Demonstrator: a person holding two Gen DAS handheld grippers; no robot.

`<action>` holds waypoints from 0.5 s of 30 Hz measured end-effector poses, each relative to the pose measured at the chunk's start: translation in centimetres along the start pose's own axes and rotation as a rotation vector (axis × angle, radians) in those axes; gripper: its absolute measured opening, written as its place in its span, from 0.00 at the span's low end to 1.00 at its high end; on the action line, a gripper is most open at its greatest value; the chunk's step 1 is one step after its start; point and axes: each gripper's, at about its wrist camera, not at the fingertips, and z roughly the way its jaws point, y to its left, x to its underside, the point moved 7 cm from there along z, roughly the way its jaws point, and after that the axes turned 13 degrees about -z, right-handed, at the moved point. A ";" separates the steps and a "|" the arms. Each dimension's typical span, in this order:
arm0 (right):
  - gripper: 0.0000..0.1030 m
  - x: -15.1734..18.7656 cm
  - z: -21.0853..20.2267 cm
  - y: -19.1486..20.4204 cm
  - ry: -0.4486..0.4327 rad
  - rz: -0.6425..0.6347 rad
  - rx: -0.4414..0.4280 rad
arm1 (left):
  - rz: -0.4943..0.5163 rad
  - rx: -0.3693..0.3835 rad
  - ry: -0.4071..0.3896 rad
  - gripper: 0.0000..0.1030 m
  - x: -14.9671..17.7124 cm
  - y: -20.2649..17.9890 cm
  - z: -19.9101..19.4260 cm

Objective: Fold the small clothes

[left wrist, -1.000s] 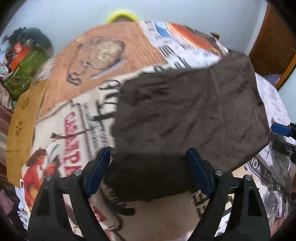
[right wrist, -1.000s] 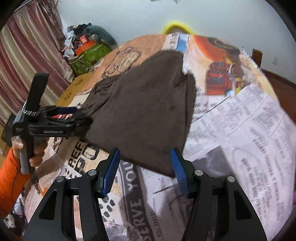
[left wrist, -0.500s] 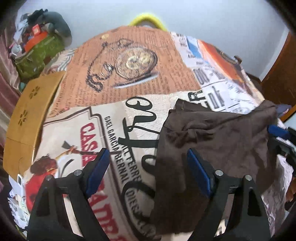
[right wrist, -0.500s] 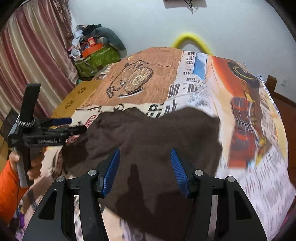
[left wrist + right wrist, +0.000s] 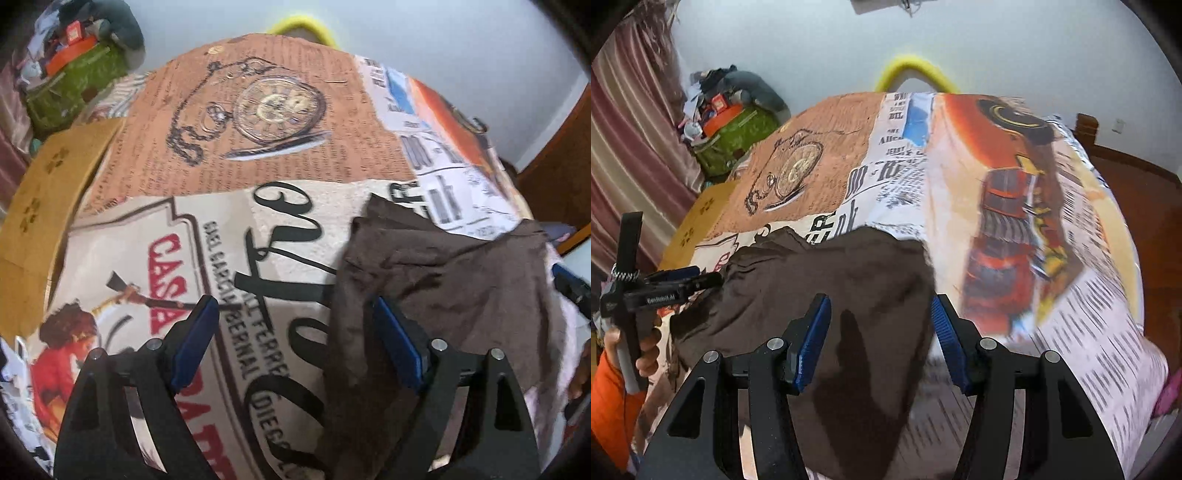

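A dark brown garment (image 5: 461,288) lies rumpled on the printed bedspread (image 5: 258,147), with one corner turned up at its far left. My left gripper (image 5: 291,310) hovers open over the bedspread, its right finger above the garment's left edge and nothing between the pads. In the right wrist view the garment (image 5: 849,269) spreads under my right gripper (image 5: 880,306), which is open above the cloth without pinching it. The left gripper (image 5: 705,275) shows there at the garment's left edge, held by a hand in an orange sleeve. The right gripper's tip (image 5: 570,284) peeks in at the garment's right side.
A cardboard box (image 5: 40,206) stands against the bed's left side, with a green bag (image 5: 74,85) and clutter behind it. A yellow hoop (image 5: 916,70) rises beyond the far edge. Curtains (image 5: 628,147) hang at the left and dark wooden furniture (image 5: 554,155) stands at the right.
My left gripper has slid left off the garment, so the cloth now lies only under its right finger. My right gripper has moved from the garment's near edge to over it. The garment looks more rumpled.
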 end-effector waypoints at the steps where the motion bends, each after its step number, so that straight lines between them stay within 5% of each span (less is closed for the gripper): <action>1: 0.58 0.5 -0.2 0.0 0.003 0.002 0.004 | -0.002 0.021 0.019 0.83 0.3 -0.2 0.0; 9: 0.61 3.7 1.5 0.3 0.065 0.028 -0.029 | -0.097 0.147 0.163 0.84 1.7 -1.9 2.8; 15: 0.64 2.6 2.4 -0.1 0.032 0.118 -0.132 | -0.103 0.214 0.177 0.83 1.6 -3.2 3.2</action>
